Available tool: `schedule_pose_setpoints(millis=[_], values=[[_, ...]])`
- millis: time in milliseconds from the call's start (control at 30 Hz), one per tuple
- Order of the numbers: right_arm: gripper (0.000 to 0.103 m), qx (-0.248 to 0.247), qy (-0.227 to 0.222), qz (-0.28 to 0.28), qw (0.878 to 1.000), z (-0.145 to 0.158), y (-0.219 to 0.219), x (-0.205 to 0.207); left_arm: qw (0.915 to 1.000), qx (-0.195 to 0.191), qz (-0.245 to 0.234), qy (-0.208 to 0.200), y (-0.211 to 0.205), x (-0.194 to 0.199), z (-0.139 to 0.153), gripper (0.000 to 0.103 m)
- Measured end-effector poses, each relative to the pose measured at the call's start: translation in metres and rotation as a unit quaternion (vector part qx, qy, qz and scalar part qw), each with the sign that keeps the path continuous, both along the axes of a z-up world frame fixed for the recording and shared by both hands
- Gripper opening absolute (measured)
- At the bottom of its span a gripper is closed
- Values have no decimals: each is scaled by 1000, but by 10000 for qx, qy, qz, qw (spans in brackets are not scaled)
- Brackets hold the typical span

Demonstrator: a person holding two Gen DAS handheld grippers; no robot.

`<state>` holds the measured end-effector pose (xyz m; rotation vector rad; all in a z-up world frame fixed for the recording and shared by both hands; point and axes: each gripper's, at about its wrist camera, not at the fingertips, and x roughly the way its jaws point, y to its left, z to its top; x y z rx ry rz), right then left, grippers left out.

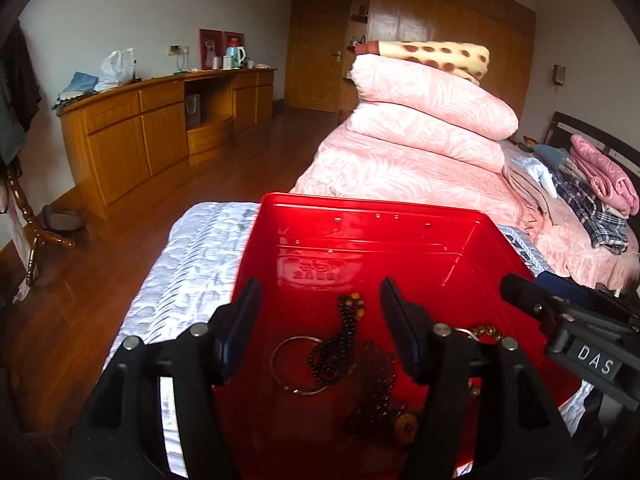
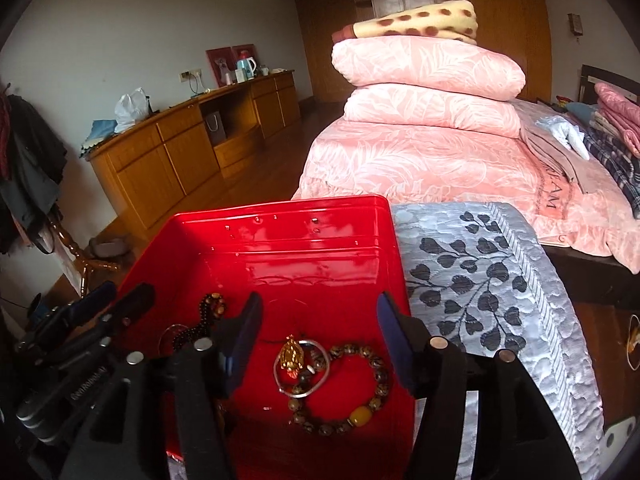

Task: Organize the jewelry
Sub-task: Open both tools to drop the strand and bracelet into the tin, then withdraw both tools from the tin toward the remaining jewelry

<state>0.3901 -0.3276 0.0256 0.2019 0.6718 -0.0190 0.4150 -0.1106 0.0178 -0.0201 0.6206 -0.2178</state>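
Observation:
A red tin box (image 1: 400,240) stands open on a silver quilted cloth (image 1: 192,272); it also shows in the right wrist view (image 2: 280,240). Inside lie a silver bangle (image 1: 298,364), dark bead strings (image 1: 344,340) and, in the right wrist view, a gold pendant (image 2: 291,354), a silver bangle (image 2: 316,388) and a beaded bracelet with a yellow bead (image 2: 360,414). My left gripper (image 1: 316,320) is open and empty over the box. My right gripper (image 2: 318,332) is open and empty above the pendant and bracelet.
The cloth with a dark leaf pattern (image 2: 480,280) covers the surface to the right of the box. A bed with pink quilts (image 1: 420,128) is behind. A wooden cabinet (image 1: 160,120) lines the left wall. A coat stand (image 2: 32,168) is at far left.

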Motion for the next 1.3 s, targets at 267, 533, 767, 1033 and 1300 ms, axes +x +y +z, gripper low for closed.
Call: schedule_pose_setpoints(millis=[267, 533, 767, 1033, 1300], values=[[69, -405, -94, 38, 9991, 0, 14, -52, 9996, 141, 165, -174, 14, -45, 9, 68], [88, -479, -78, 27, 9988, -11, 25, -112, 9992, 275, 88, -293, 26, -108, 3, 93], [95, -559, -203, 128, 9981, -10, 26, -159, 9996, 120, 115, -219, 41, -147, -6, 96], [97, -672, 198, 183, 9974, -37, 27, -170, 9995, 329, 31, -28, 40, -176, -24, 98], [96, -372, 371, 504, 9973, -53, 34, -171, 9993, 375, 27, 70, 40, -185, -36, 98]])
